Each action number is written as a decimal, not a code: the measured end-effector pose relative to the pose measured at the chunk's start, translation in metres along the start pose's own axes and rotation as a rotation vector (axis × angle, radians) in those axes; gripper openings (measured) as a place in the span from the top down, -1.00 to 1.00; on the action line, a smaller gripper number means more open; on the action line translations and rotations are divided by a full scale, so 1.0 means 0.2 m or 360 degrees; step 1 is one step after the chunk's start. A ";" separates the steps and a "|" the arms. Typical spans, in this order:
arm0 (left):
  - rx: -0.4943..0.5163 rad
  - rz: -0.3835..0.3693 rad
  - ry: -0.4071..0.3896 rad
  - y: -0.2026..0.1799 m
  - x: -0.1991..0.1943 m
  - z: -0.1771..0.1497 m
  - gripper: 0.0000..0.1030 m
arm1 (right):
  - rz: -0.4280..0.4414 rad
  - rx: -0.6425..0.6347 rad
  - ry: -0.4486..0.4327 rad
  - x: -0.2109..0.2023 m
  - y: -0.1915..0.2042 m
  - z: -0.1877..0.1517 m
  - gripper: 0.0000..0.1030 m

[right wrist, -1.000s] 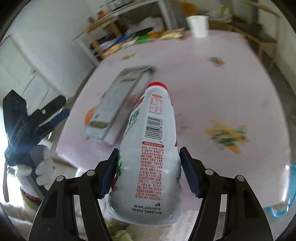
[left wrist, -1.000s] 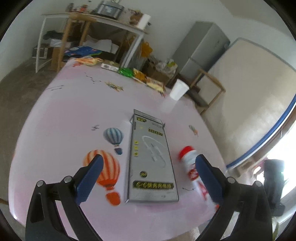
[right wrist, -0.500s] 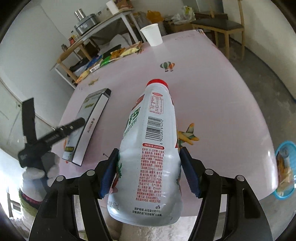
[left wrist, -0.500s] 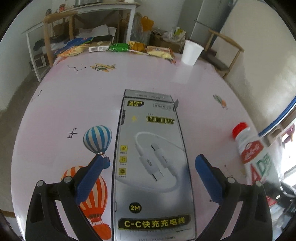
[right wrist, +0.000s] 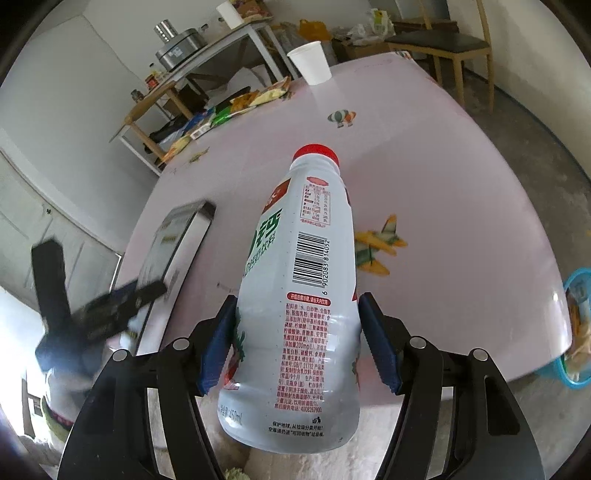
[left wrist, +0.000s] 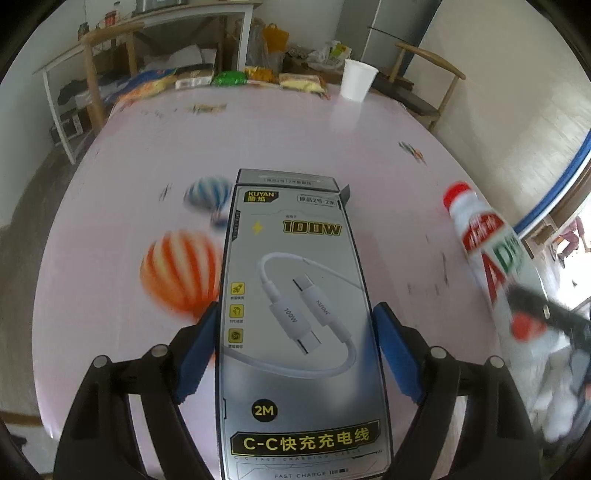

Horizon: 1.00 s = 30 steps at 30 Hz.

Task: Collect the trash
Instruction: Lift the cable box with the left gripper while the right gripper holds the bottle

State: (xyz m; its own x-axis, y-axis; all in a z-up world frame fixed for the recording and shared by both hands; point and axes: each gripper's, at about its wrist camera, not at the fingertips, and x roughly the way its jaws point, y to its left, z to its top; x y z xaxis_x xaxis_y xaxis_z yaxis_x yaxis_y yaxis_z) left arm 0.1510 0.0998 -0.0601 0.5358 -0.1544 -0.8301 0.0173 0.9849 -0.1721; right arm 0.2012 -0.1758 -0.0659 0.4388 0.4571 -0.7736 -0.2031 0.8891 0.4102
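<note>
1. Pink glossy covering, printed with hot-air balloons and small planes, spreads over the bench (left wrist: 110,155); left wrist view.
2. Left tool (left wrist: 295,332) straddles a grey cable box (left wrist: 299,314) lying flat near the bench's near edge. Its jaws are closing; the blue pads stand just beside the box's long sides, and contact is not clear.
3. Far edge: a row of snack packets (left wrist: 229,79) and a white paper cup (left wrist: 356,83), upright.
4. Beyond the bench: a white-framed side table (left wrist: 147,22), a wooden chair (left wrist: 424,74), pale walls, grey floor.
5. Right of the box, blurred: a white bottle (left wrist: 484,240) with a red cap, held off the bench edge.
6. Right wrist view: right tool (right wrist: 297,339) is clamped on the white bottle (right wrist: 299,295), pads pressing both sides of its lower body, red cap pointing away, over the near bench edge.
7. Same pink surface (right wrist: 443,166); cable box (right wrist: 177,240) at left with the left tool (right wrist: 122,302) blurred over it.
8. Paper cup (right wrist: 312,62) at the far edge, packets (right wrist: 229,107) to its left.
9. Blue basket (right wrist: 576,332) with scraps sits low at right, beside the bench.
10. Metal pot (right wrist: 177,46) on the side table; dark-seated chair (right wrist: 443,40) behind.
</note>
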 end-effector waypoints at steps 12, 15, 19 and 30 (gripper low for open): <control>0.0037 0.0034 0.0000 -0.05 0.02 -0.01 -0.70 | 0.0003 0.0048 0.0053 0.04 0.01 0.04 -0.36; 0.0031 0.0020 0.0020 -0.05 0.05 0.00 -0.70 | -0.0001 0.0062 0.0059 0.05 0.01 0.05 -0.39; 0.0025 0.0026 0.0015 -0.05 0.08 0.02 -0.70 | -0.0003 0.0087 0.0076 0.07 0.01 0.05 -0.43; 0.0016 0.0048 -0.0012 -0.05 0.08 0.03 -0.58 | 0.0015 0.0129 0.0090 0.11 0.01 0.06 -0.31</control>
State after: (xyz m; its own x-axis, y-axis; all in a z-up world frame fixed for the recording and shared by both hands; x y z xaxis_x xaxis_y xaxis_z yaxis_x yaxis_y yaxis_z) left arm 0.1642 0.0885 -0.0694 0.5426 -0.1239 -0.8308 0.0096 0.9899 -0.1414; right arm 0.2217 -0.1652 -0.0760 0.3866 0.4678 -0.7948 -0.1343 0.8812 0.4533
